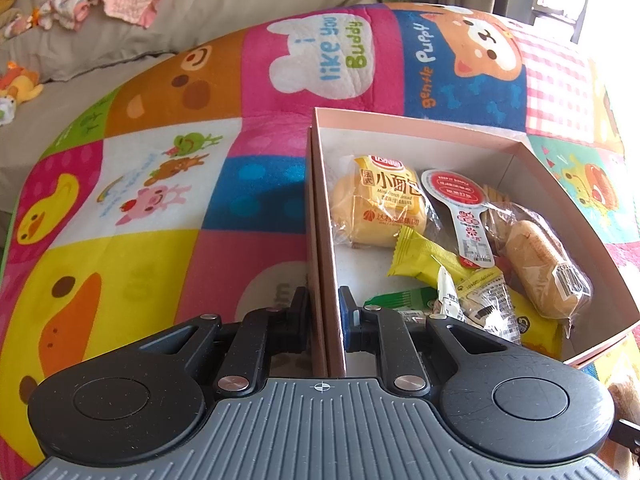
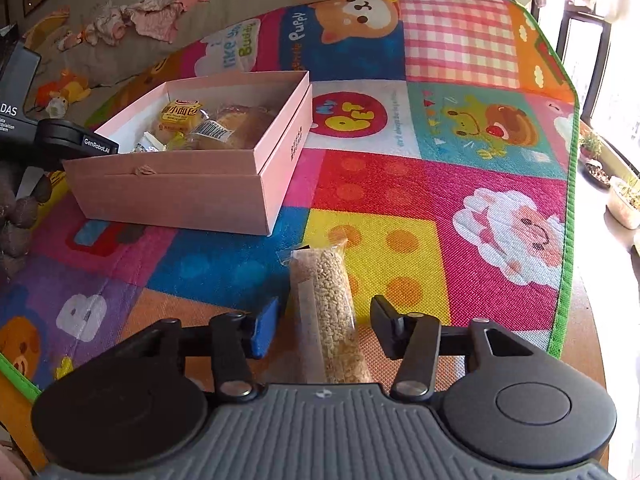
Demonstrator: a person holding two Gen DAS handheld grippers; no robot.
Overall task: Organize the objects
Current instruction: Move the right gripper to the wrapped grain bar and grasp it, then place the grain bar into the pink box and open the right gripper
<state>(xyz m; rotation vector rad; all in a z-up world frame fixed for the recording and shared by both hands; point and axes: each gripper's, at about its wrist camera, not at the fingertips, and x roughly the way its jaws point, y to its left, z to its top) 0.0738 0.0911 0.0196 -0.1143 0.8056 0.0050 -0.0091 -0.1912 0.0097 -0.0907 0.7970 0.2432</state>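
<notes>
Now: we straddle the clear-wrapped puffed-grain snack bar [image 2: 334, 316] lying on the colourful cartoon play mat [image 2: 460, 200], in front of the pink cardboard box [image 2: 180, 188].

Right gripper [image 2: 324, 326] spread, fingers either side of the bar, not touching. Left gripper [image 1: 324, 310] pinches the box's left wall [image 1: 322, 240], steadying it. We judge the bar light, brittle, film slippery (crinkly ends); take it across the mid-length, gentle squeeze.
</notes>
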